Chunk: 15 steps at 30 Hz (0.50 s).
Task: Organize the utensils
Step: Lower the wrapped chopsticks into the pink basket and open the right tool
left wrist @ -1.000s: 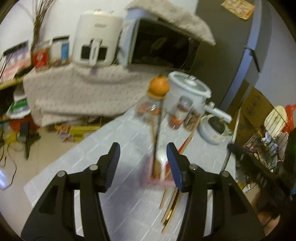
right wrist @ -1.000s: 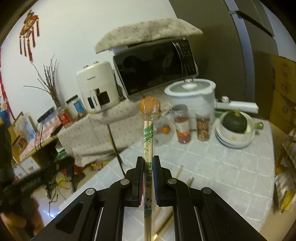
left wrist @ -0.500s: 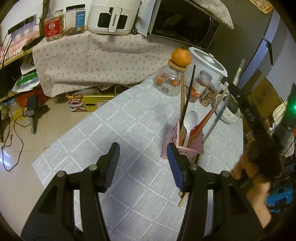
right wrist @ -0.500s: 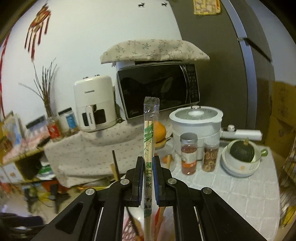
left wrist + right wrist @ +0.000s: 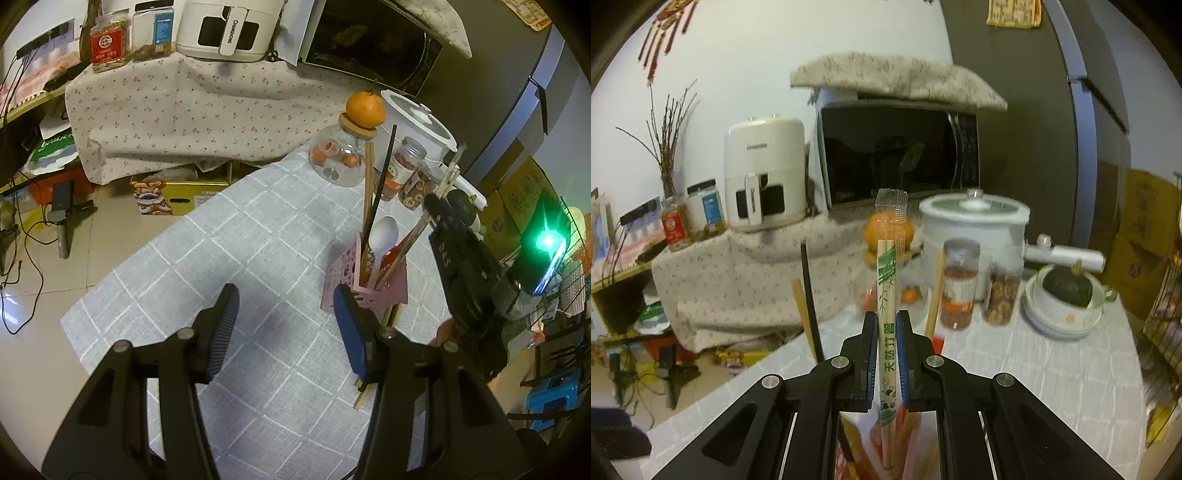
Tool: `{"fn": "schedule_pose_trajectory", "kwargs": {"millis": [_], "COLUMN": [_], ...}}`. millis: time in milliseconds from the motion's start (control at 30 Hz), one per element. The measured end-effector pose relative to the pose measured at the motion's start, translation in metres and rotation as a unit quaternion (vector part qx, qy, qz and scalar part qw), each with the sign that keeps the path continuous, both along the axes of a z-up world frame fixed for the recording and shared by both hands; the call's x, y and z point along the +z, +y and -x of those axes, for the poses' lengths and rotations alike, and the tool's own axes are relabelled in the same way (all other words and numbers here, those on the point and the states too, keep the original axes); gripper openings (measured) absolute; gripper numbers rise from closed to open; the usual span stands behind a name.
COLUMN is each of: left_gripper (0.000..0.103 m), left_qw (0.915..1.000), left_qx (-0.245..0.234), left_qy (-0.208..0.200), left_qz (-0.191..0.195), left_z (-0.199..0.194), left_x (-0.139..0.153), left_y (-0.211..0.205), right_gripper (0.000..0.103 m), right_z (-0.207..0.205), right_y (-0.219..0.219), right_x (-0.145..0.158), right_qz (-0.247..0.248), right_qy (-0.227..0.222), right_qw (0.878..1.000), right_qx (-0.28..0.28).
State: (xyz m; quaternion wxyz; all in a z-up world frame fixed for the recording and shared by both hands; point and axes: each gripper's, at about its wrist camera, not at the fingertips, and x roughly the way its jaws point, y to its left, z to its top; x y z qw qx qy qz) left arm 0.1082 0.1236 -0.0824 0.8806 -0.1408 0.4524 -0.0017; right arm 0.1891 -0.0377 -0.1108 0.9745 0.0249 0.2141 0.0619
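A pink cut-out utensil holder [image 5: 345,286] stands on the grey checked tablecloth [image 5: 236,266]. It holds a white spoon [image 5: 384,232], a black chopstick [image 5: 382,177] and wooden chopsticks [image 5: 368,192]. My right gripper [image 5: 886,332] is shut on a wrapped pair of bamboo chopsticks [image 5: 888,295], upright, lower end reaching into the holder; it also shows in the left wrist view [image 5: 436,206]. My left gripper [image 5: 284,328] is open and empty, low over the cloth left of the holder. More chopsticks [image 5: 369,391] lie on the cloth behind the holder.
A glass jar with an orange on top [image 5: 341,155], two spice jars [image 5: 404,173], a white cooker [image 5: 417,122] and stacked bowls with a squash [image 5: 1067,295] stand at the table's far side. A dish rack [image 5: 569,288] is at right.
My right gripper has come down over the holder, lowering the wrapped chopsticks into it. The left gripper pulled back and rose, staying open.
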Motion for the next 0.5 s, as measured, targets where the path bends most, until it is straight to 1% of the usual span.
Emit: {"fn": "schedule_pose_trajectory", "kwargs": {"millis": [33, 100, 167, 233, 400, 433, 467, 500], "left_gripper": [0.055, 0.055, 0.058, 0.062, 0.066, 0.067, 0.071, 0.076], "left_qw": [1.0000, 1.0000, 0.9999, 0.9999, 0.9996, 0.9996, 0.9995, 0.9994], "left_qx": [0.001, 0.000, -0.004, -0.007, -0.019, -0.020, -0.022, -0.023], "left_qy": [0.001, 0.003, 0.006, 0.008, 0.017, 0.018, 0.020, 0.022], "left_qz": [0.001, 0.005, 0.008, 0.008, 0.009, 0.010, 0.011, 0.011], "left_z": [0.000, 0.000, 0.000, 0.001, 0.002, 0.003, 0.003, 0.004], "left_x": [0.000, -0.001, -0.001, -0.002, -0.004, -0.004, -0.004, -0.005], "left_y": [0.000, 0.000, -0.002, -0.004, -0.012, -0.013, -0.014, -0.016], "right_gripper": [0.010, 0.015, 0.032, 0.041, 0.049, 0.053, 0.057, 0.059], "right_z": [0.002, 0.007, 0.012, 0.018, 0.031, 0.034, 0.036, 0.038], "right_y": [-0.002, -0.007, -0.013, -0.019, -0.041, -0.047, -0.053, -0.058], "right_x": [0.001, 0.005, 0.012, 0.020, 0.037, 0.040, 0.042, 0.043], "right_qz": [-0.004, -0.012, -0.022, -0.032, -0.040, -0.041, -0.043, -0.046], "right_qy": [0.005, 0.012, 0.016, 0.022, 0.043, 0.047, 0.051, 0.053], "right_qw": [1.000, 1.000, 0.999, 0.999, 0.998, 0.998, 0.998, 0.997], "right_qx": [0.004, 0.012, 0.020, 0.028, 0.024, 0.019, 0.016, 0.014]}}
